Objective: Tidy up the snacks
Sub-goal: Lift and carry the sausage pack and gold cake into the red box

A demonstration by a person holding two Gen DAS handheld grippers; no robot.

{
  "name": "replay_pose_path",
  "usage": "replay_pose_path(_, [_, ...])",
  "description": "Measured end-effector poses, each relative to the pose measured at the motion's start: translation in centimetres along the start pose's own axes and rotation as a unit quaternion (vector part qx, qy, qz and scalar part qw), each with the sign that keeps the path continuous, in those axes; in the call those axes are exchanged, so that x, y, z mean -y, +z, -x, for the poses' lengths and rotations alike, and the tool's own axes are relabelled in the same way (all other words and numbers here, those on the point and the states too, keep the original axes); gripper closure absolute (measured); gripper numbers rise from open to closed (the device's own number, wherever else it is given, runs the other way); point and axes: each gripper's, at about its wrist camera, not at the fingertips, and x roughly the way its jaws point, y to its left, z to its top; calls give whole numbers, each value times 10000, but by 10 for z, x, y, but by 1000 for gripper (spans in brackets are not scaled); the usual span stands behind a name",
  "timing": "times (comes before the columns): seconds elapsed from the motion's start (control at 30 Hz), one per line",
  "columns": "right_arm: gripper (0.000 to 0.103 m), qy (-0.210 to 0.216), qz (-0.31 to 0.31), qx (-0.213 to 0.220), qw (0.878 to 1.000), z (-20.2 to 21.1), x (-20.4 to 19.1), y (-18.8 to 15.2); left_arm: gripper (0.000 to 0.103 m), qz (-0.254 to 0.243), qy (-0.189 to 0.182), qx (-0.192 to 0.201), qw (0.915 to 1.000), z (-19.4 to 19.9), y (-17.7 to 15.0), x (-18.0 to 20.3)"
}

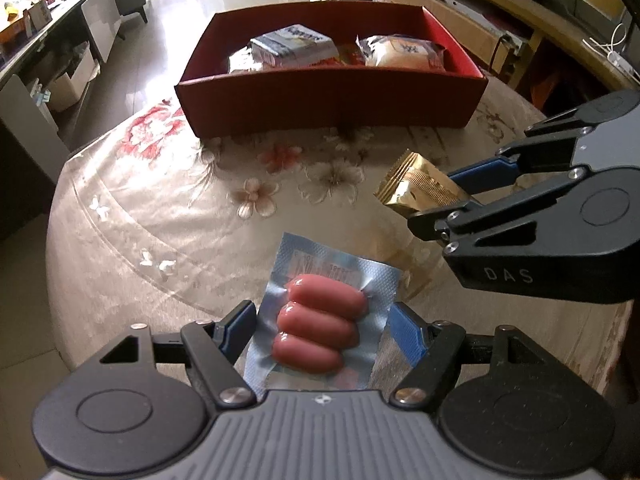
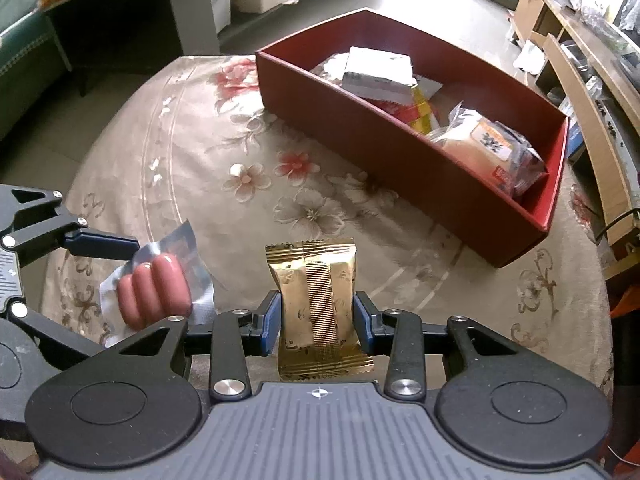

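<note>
Both hands are loaded here. The left gripper (image 1: 322, 322) has its blue pads pinched on the crinkly silver edges of a vacuum-sealed foil pack of three pink sausages (image 1: 320, 320), holding it above the round table with the beige floral cloth (image 1: 168, 216). The right gripper (image 2: 316, 316) is clamped tight on a gold foil pillow-shaped snack packet (image 2: 314, 300), pads pressing its two long sides, the packet standing upright between them.

The target sits ahead: a dark red rectangular cardboard box (image 1: 332, 100) on the far part of the table, already carrying a blue-and-white wrapped pack (image 1: 294, 46), a clear-wrapped pale bun (image 1: 404, 54) and some red and yellow wrappers beneath.

Now the risks. The sausage pack is gripped by thin film, not by the sausages, and that film looks slippery; I judge a quick swing could let it slide out or twist in the pads. The gold packet is puffy, so squeezing harder may crush what is inside, while a looser hold could let it tip forward.

The two grippers are near each other, the right one's fingers close beside the left's load, so heading for the box together invites a knock. The near wall of the box stands tall too; a low approach could catch a dangling wrapper edge on the rim and shove the box along the cloth.
</note>
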Motion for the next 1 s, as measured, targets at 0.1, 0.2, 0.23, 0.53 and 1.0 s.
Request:
replay_pose_path(0.1, [57,-19,-30,85,10000,5,2,2,28,-6,7,71,10000,3,5,1])
replay_pose_path(0.2, [57,-35,-69,188,9998,11,4,5,28,35,16,160,9999,6,12,0])
replay_pose_path(0.23, [57,-41,-86,221,9997,13,6,5,28,60,20,192,9998,8,14,0])
replay_pose_path(0.53, [57,-132,-309,552,9979,30,19,18,28,318,-1,555,9980,23,47,-7])
replay_pose_path(1.0, [57,-347,-1003,1297,9858,53,69,61,28,765,-20,998,9921,21,122,-16])
